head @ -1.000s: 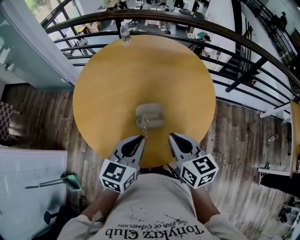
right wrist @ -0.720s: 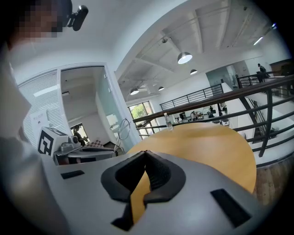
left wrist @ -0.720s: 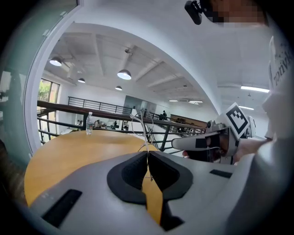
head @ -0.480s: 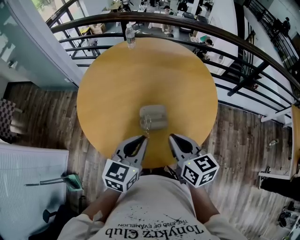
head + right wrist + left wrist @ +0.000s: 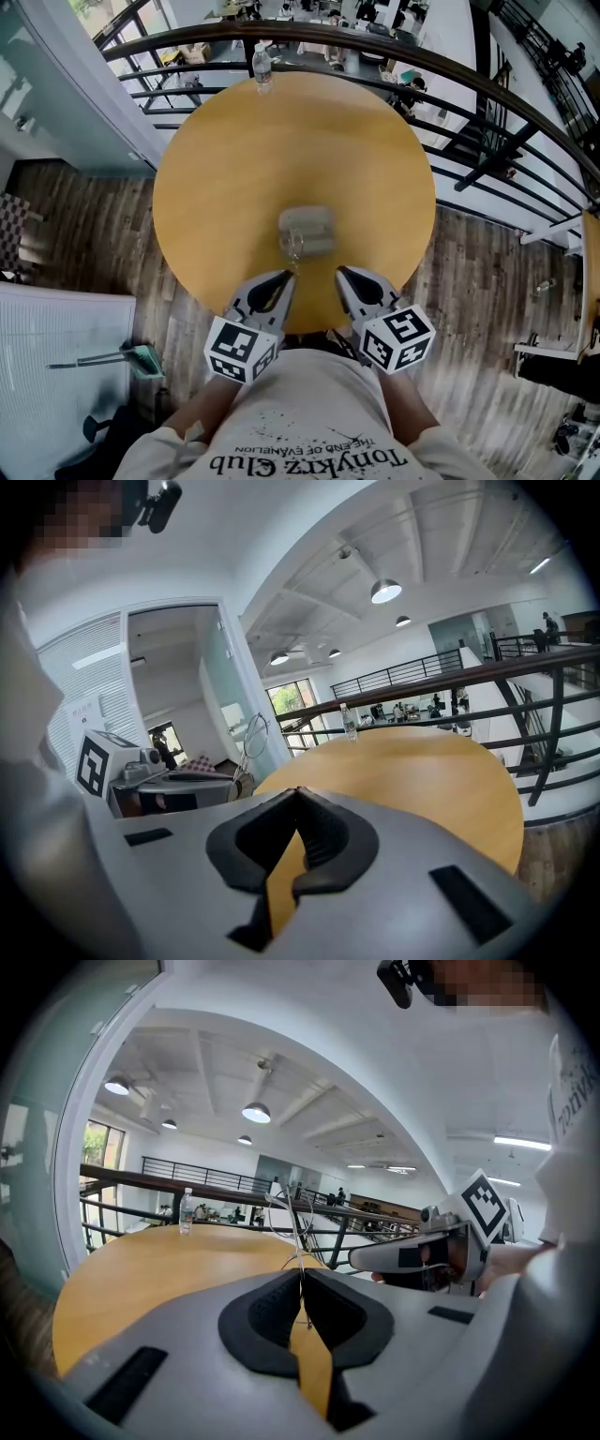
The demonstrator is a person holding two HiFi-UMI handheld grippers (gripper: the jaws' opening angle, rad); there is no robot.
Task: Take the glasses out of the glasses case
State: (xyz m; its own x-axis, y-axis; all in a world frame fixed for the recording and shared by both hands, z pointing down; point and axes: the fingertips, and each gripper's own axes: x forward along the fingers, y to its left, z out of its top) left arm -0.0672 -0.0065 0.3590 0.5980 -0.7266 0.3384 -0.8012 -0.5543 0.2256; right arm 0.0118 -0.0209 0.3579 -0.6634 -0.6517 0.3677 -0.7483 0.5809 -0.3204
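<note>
A grey glasses case (image 5: pixel 307 232) lies on the round wooden table (image 5: pixel 234 159), near its front edge. Thin wire-framed glasses (image 5: pixel 292 249) hang just in front of the case's left end. My left gripper (image 5: pixel 285 275) is shut on them. In the left gripper view the jaws (image 5: pixel 302 1279) pinch a thin wire of the glasses (image 5: pixel 286 1211), whose lens loops stand up above the tips. My right gripper (image 5: pixel 342 273) hovers over the table's front edge, right of the left one, shut with nothing in it (image 5: pixel 295 794). It sees the glasses (image 5: pixel 251 738) off to its left.
A water bottle (image 5: pixel 262 67) stands at the table's far edge, next to a curved black railing (image 5: pixel 450 70). Wooden floor surrounds the table. A person's torso in a white shirt (image 5: pixel 309 422) fills the bottom of the head view.
The head view has shifted slightly. Both grippers, the glasses and the case keep the same places.
</note>
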